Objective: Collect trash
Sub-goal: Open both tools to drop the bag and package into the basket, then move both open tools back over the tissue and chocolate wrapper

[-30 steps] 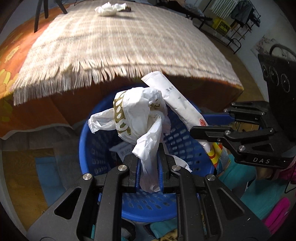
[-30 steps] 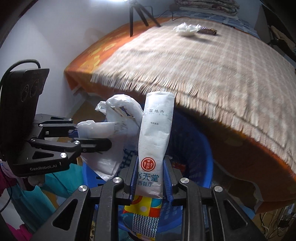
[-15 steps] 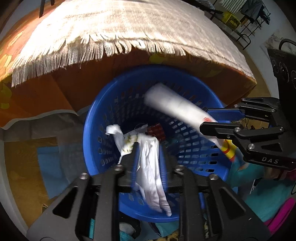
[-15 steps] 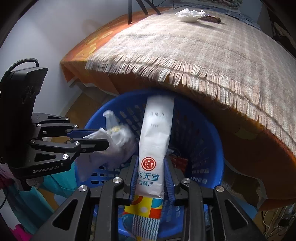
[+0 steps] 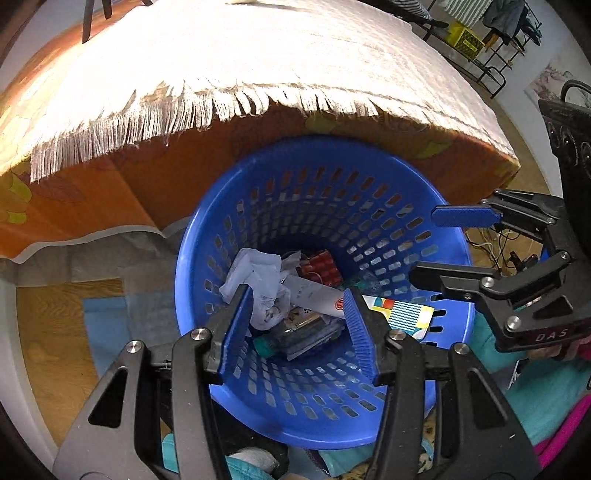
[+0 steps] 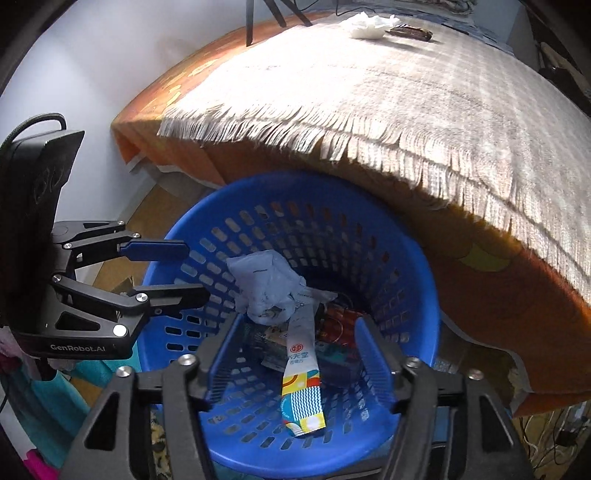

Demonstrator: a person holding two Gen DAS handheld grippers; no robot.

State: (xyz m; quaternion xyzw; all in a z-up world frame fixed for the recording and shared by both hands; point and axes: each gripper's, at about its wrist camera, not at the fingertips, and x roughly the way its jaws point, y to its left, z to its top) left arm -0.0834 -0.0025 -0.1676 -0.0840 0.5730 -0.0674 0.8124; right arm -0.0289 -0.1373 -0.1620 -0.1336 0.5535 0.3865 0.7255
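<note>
A blue perforated basket [image 5: 369, 206] [image 6: 413, 266] stands on the floor against the bed. Inside lie a crumpled white plastic bag [image 5: 262, 280] [image 6: 266, 284], a long white wet-wipe packet with a colourful end [image 5: 399, 312] [image 6: 301, 369], a red wrapper [image 5: 321, 266] and other litter. My left gripper [image 5: 299, 328] is open and empty above the basket; it also shows in the right wrist view [image 6: 177, 269]. My right gripper [image 6: 299, 365] is open and empty over the basket; it shows at the right of the left wrist view [image 5: 439, 243].
A bed with a fringed beige blanket [image 5: 258, 74] [image 6: 406, 92] over an orange sheet overhangs the basket. On its far side lie a white crumpled tissue [image 6: 367, 26] and a dark wrapper [image 6: 410, 33]. Teal and pink cloth [image 5: 546, 398] lies by the basket. Wooden floor [image 5: 55, 332] at left.
Both grippers opened over the basket. The plastic bag dropped from the left one and the wet-wipe packet from the right one; both now lie in the basket.
</note>
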